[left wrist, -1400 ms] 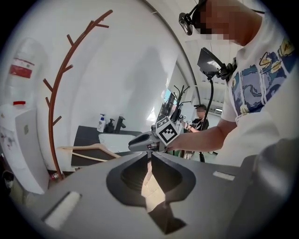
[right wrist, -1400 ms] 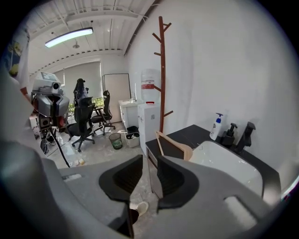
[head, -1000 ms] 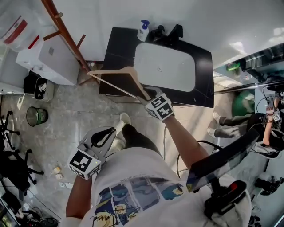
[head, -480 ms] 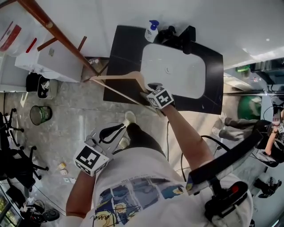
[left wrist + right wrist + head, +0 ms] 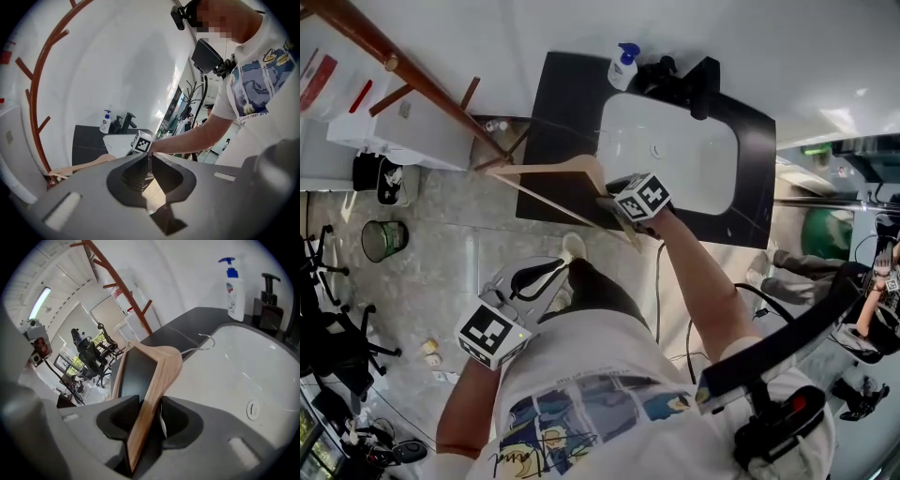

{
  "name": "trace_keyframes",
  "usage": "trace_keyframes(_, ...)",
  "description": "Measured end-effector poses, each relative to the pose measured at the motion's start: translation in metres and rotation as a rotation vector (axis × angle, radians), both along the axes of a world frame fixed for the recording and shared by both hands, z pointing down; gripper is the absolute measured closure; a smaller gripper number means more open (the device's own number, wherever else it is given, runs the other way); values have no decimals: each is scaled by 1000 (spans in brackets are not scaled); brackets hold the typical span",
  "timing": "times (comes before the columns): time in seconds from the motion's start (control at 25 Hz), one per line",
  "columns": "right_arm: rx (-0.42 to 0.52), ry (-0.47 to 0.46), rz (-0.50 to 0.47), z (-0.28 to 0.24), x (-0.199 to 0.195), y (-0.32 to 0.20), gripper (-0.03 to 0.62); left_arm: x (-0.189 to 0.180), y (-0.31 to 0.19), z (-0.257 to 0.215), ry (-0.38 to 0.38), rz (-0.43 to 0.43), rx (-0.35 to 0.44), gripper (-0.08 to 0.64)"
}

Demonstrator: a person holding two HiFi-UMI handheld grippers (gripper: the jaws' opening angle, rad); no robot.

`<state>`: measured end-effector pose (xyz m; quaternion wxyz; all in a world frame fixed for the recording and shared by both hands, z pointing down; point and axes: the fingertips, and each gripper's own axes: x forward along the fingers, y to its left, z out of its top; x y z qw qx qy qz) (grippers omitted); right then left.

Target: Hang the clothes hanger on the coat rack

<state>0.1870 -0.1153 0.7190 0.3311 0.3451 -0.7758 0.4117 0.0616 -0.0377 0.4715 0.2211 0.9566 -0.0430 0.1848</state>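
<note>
Right gripper [image 5: 150, 414], jaws closing on hanger [image 5: 161, 364], hovers by sink [image 5: 243, 369], near rack [image 5: 122, 292].

At lower centre, the right tool [image 5: 150, 420] has its jaws closing on a wooden hanger [image 5: 161, 366], which points toward the white sink [image 5: 243, 380]. A soap bottle [image 5: 235, 287] stands upper right.

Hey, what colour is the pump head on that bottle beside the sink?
Blue, topping the white pump bottle; the right gripper view shows it best.

One wooden hanger [image 5: 551, 172]. One coat rack [image 5: 411, 73]. One sink [image 5: 675, 155]. One soap bottle [image 5: 623, 67]. One round bin [image 5: 380, 241].
</note>
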Motion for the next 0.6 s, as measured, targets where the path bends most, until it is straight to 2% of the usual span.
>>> trace_keyframes(0.12,-43,-32,12,1,4,1,464,1,-3,0,1,-8,-3,531)
trace_keyframes(0.28,-51,-49,31,1,7,0,495,2,-7,0,1,-19,-1,531)
trace_keyframes(0.6,27,39,-39,-17,11,4,503,3,-13,1,-1,-42,-1,531)
